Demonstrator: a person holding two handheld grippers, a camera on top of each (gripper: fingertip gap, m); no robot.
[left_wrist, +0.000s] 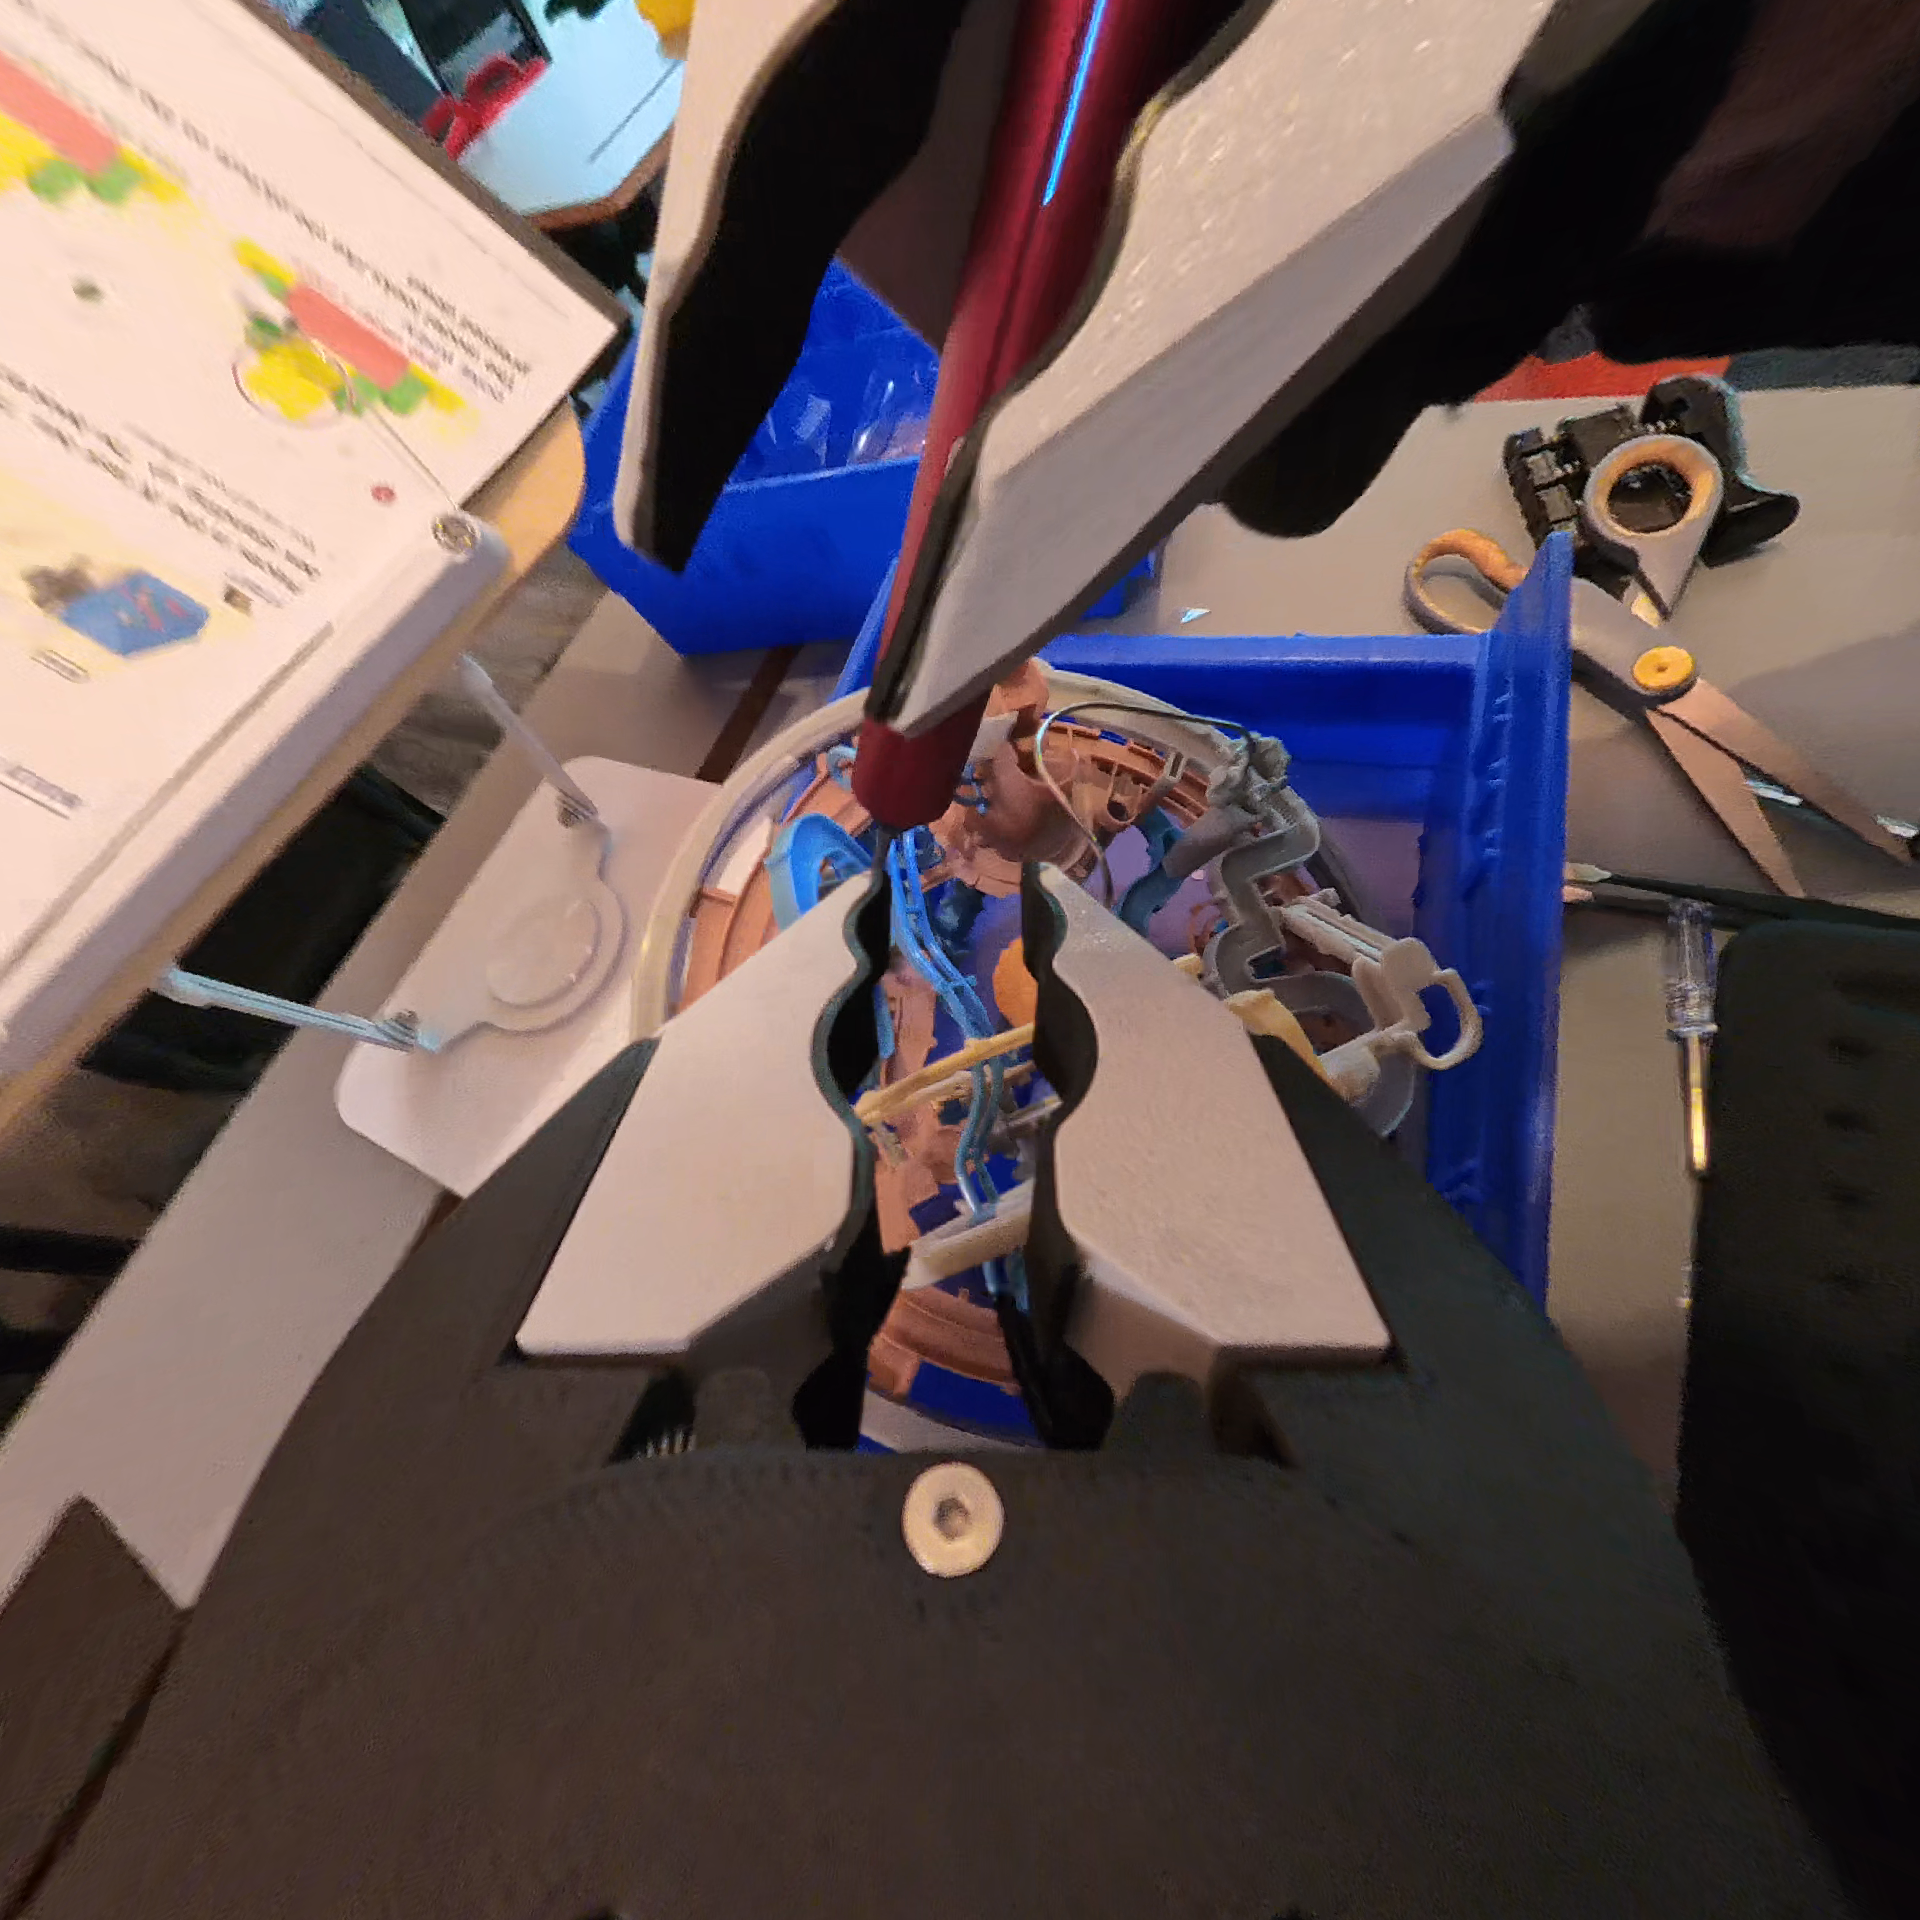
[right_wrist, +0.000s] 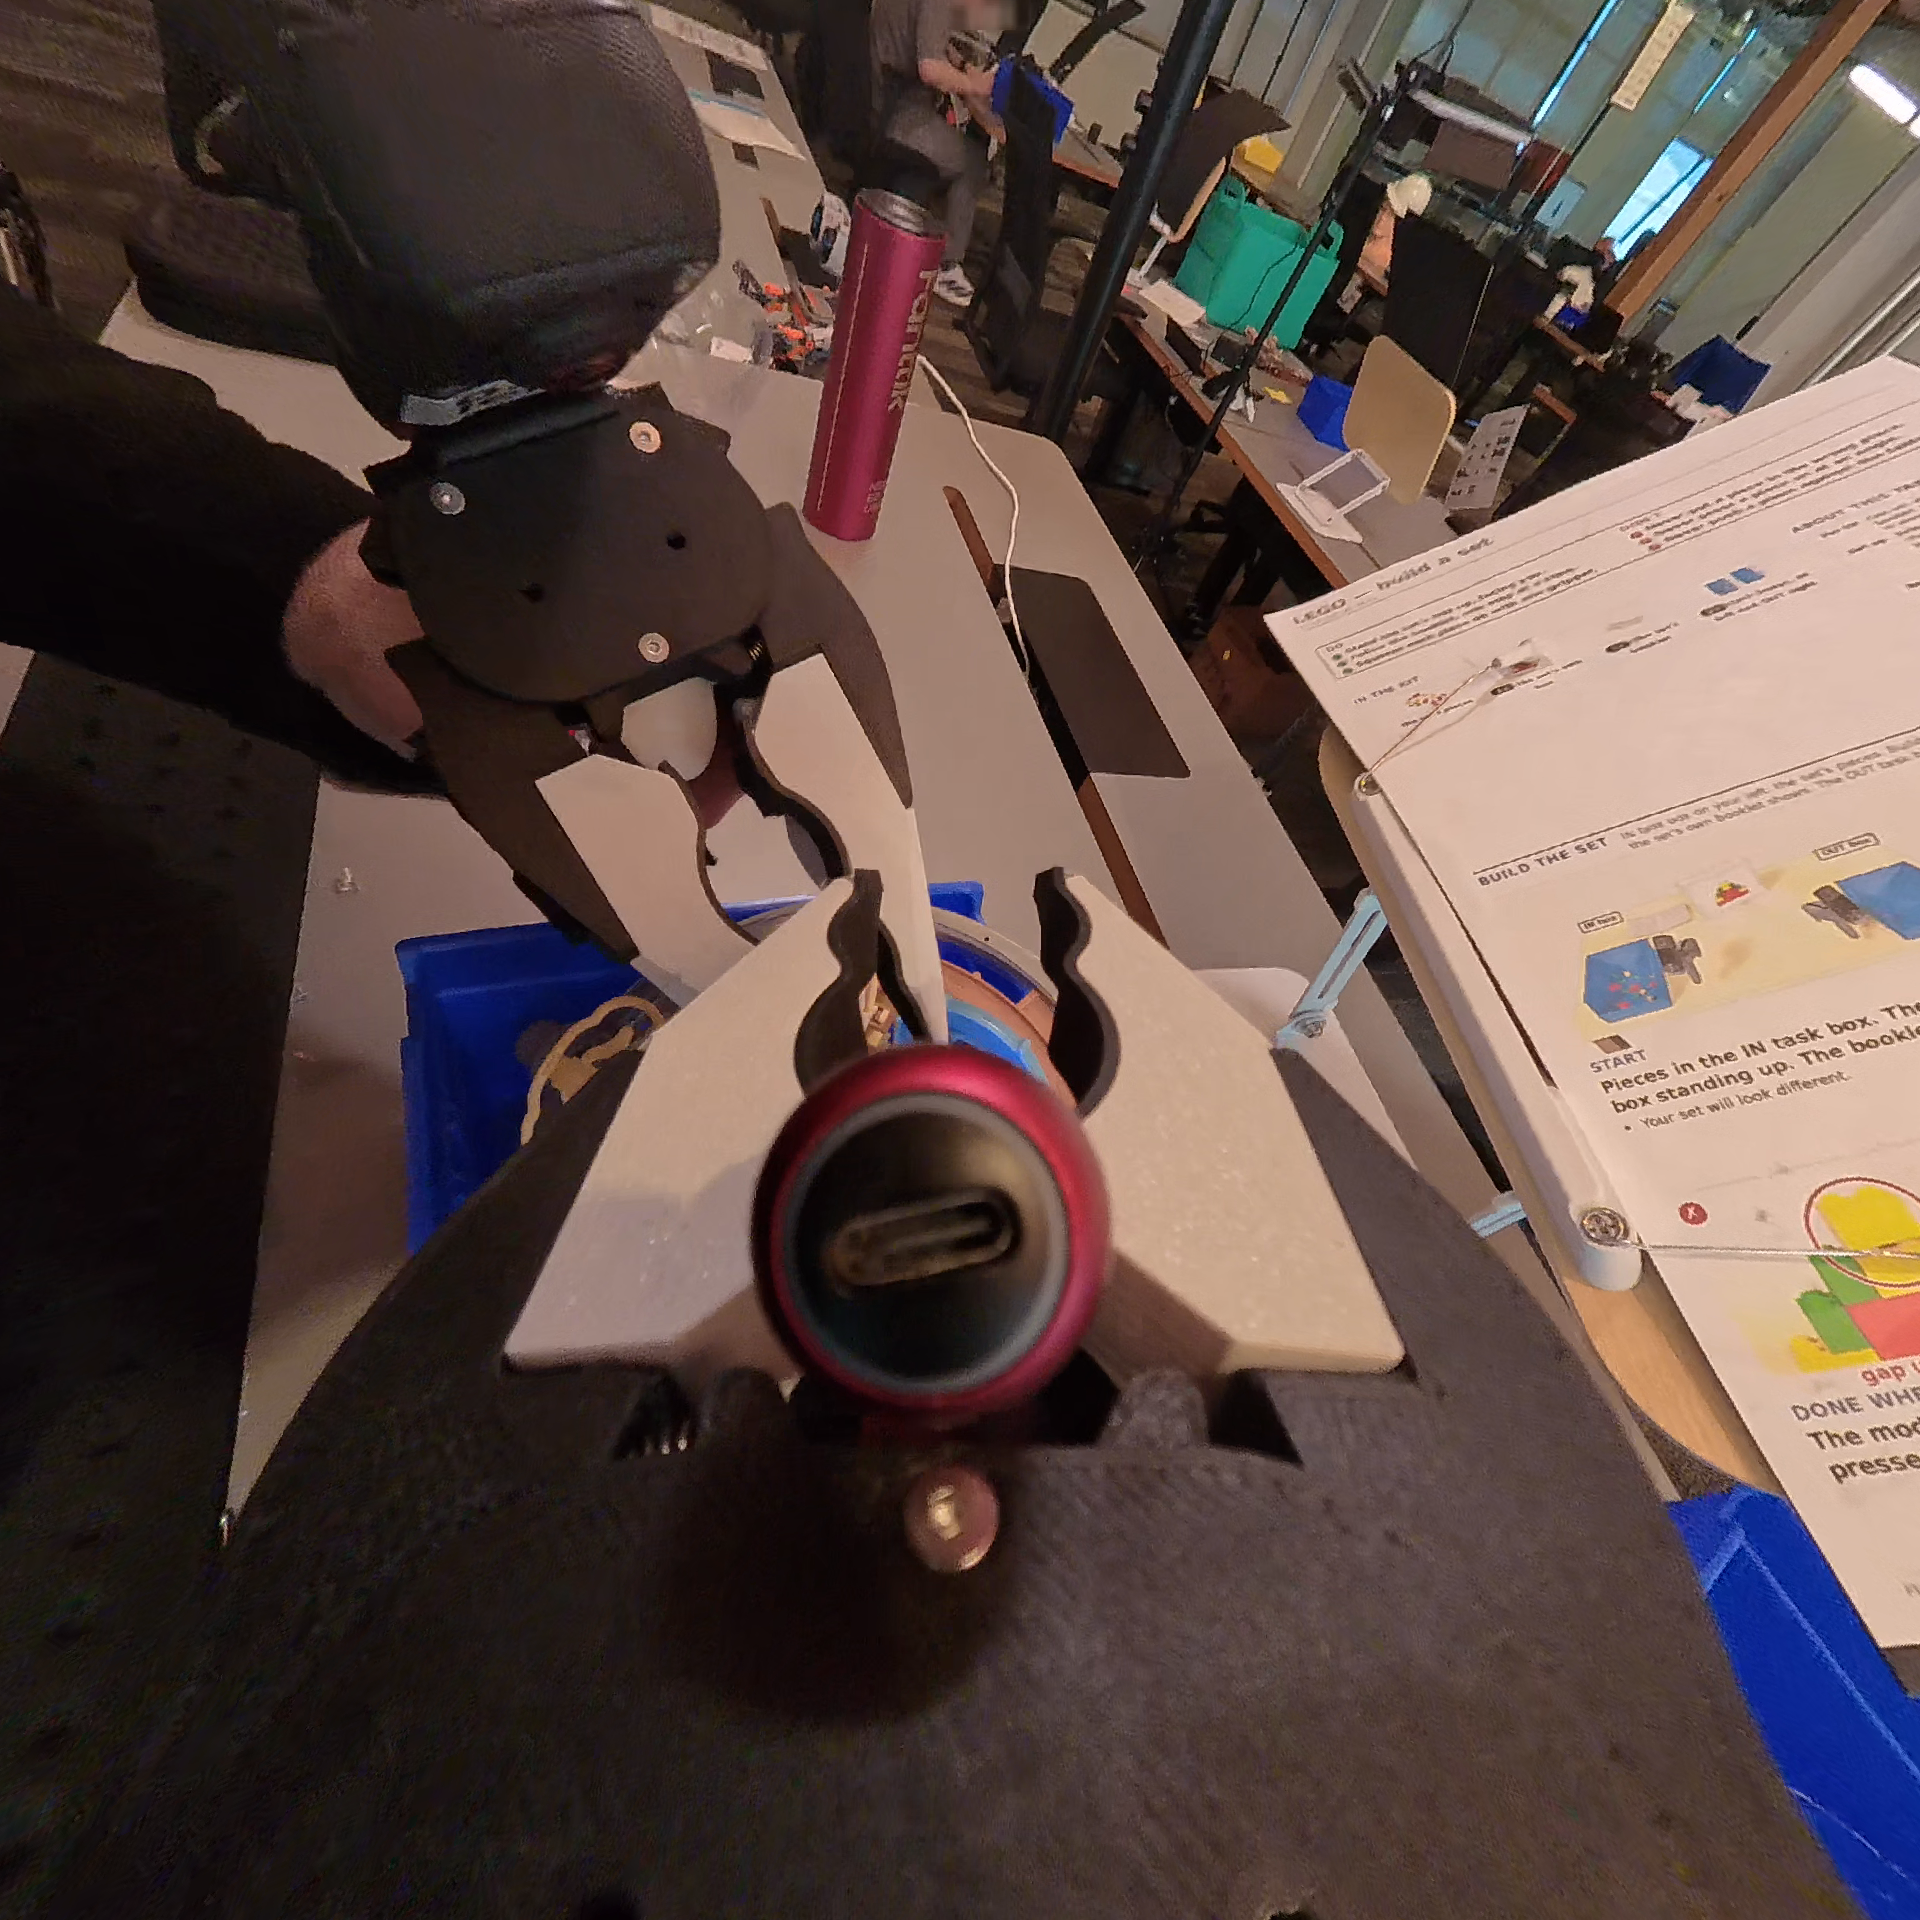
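Observation:
My right gripper (right_wrist: 956, 894) is shut on a red electric screwdriver (right_wrist: 925, 1236), whose rear port faces the camera. In the left wrist view the right gripper (left_wrist: 784, 634) comes down from above, and the screwdriver (left_wrist: 966, 416) points its thin bit into a round opened device (left_wrist: 997, 800) with brown, blue and grey parts and wires. The device lies in a blue bin (left_wrist: 1507, 831). My left gripper (left_wrist: 956, 883) hovers just over the device, jaws slightly apart and empty. In the right wrist view the left gripper (right_wrist: 769, 935) is held by a hand in a black sleeve over the bin (right_wrist: 457, 1018).
An instruction sheet on a stand (left_wrist: 260, 416) leans at the left and also shows in the right wrist view (right_wrist: 1662, 935). Scissors (left_wrist: 1662, 686), a small screwdriver (left_wrist: 1688, 997) and a black part (left_wrist: 1642, 488) lie right of the bin. A second blue bin (left_wrist: 769, 520) sits behind. A magenta cylinder (right_wrist: 873, 374) stands on the table. The gap from one gripper's tips to the other's is roughly 7 centimetres.

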